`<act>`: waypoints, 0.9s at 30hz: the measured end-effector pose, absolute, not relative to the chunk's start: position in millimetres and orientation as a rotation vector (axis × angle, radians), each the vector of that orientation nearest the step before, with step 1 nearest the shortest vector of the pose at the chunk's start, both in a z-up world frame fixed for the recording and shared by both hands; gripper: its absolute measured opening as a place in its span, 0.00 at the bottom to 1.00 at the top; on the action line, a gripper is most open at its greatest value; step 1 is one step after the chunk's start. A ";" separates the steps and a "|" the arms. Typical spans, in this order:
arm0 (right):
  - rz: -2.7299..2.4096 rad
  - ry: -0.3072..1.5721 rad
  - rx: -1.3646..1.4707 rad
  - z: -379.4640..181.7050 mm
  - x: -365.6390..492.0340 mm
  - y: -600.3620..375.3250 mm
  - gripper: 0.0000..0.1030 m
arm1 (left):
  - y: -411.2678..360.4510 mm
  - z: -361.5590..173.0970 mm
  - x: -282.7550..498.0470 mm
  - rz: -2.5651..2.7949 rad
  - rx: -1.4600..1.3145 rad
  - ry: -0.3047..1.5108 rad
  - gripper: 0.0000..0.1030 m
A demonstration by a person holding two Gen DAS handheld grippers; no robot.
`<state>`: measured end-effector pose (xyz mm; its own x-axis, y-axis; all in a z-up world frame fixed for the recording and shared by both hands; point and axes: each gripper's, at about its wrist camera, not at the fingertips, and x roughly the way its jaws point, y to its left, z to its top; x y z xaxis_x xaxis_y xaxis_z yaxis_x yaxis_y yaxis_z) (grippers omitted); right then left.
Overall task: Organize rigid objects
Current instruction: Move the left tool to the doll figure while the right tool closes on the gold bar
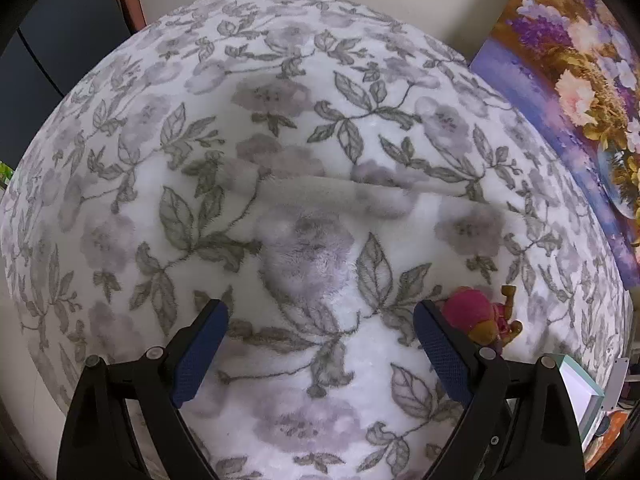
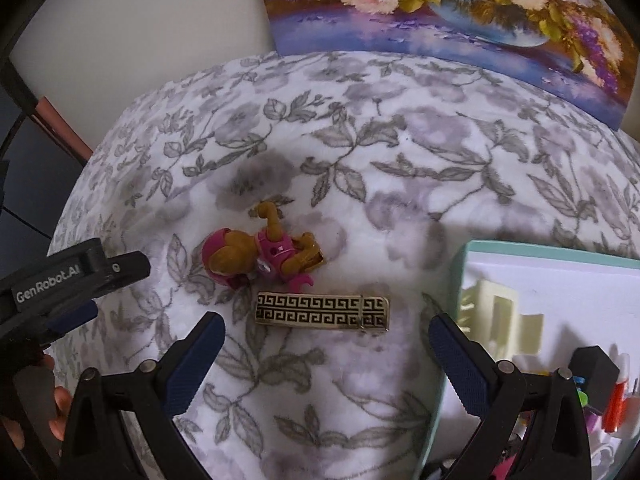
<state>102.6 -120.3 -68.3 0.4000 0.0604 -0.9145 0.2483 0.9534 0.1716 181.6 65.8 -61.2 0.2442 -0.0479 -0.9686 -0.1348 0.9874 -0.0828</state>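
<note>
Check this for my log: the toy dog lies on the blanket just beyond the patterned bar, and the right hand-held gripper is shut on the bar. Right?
Not quite. The right hand-held gripper is open and holds nothing; the bar lies free on the blanket, with the toy dog just beyond it, as the right wrist view shows.

This looks like a home, most likely a bedroom or living room. A fleecy blanket [image 2: 360, 168] printed with grey leaves and mauve blossoms covers the whole surface. At twelve o'clock in the right wrist view a painted canvas [image 2: 440, 20] of flowers in a vase leans against a plain cream wall [image 2: 160, 40]. Near the middle lies a pink toy dog figure [image 2: 260, 258], and at four o'clock sits a mint-rimmed box [image 2: 460, 280] of small bits.
</note>
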 end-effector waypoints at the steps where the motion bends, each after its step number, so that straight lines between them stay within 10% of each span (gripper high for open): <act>1: -0.119 1.160 0.298 -70.4 104.8 -119.3 1.00 | 66.7 -63.6 182.6 0.063 -0.161 1.329 0.91; 27: -0.215 1.168 0.183 -96.9 120.8 -105.0 0.89 | 65.3 -67.2 180.8 0.068 -0.112 1.338 0.91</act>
<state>120.8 -105.0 -96.9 0.3755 -0.0717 -0.9241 0.2615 0.9647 0.0314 180.8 65.3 -67.2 0.2299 -0.0152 -0.9731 -0.1136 0.9926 -0.0424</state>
